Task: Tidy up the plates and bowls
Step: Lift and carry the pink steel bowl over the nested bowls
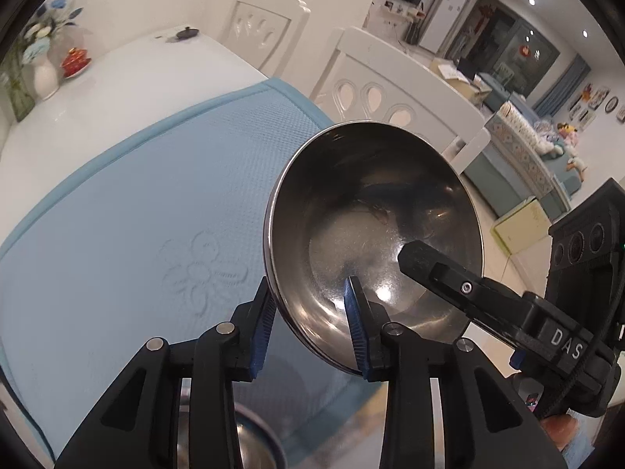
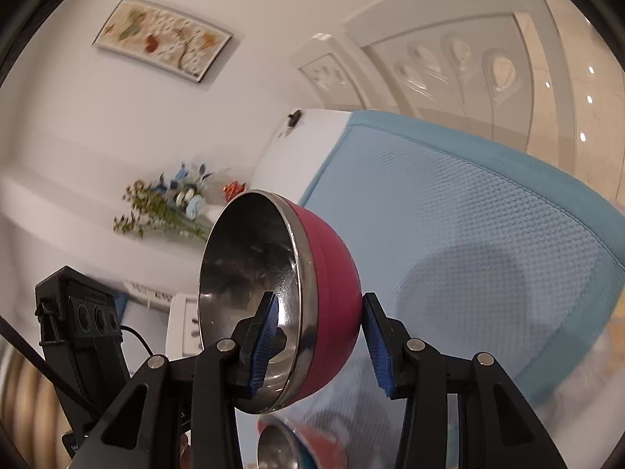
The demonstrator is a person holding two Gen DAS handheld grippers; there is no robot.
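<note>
Both your grippers grasp one steel-lined bowl (image 1: 375,234), pink on the outside (image 2: 328,301), lifted clear above the blue mat (image 1: 136,195) that covers the near end of the white table (image 1: 117,78).

Left gripper (image 1: 312,324): jaws narrow, one blue pad inside the bowl and one outside, straddling the rim at its lower left; whether both pads press cannot be told.

Right gripper (image 2: 320,348): jaws about a third apart, one pad against the steel interior, the other just beside the pink wall; a thin gap seems to show there, so firm contact cannot be confirmed.

The bowl is tipped steeply on its side, its mouth facing the left wrist camera.

To do this step well, let only one gripper carry the weight before the other lets go, and level the rim before lowering. Aim it over a bowl beneath you, so that it nests squarely rather than catching an edge.

Count: one bowl held; a second steel interior (image 1: 250,445) lies under the left gripper, and a red-rimmed bowl (image 2: 289,445) under the right, possibly the same one. No plates are visible. Two white chairs (image 1: 390,90) stand along the table's far edge.
</note>
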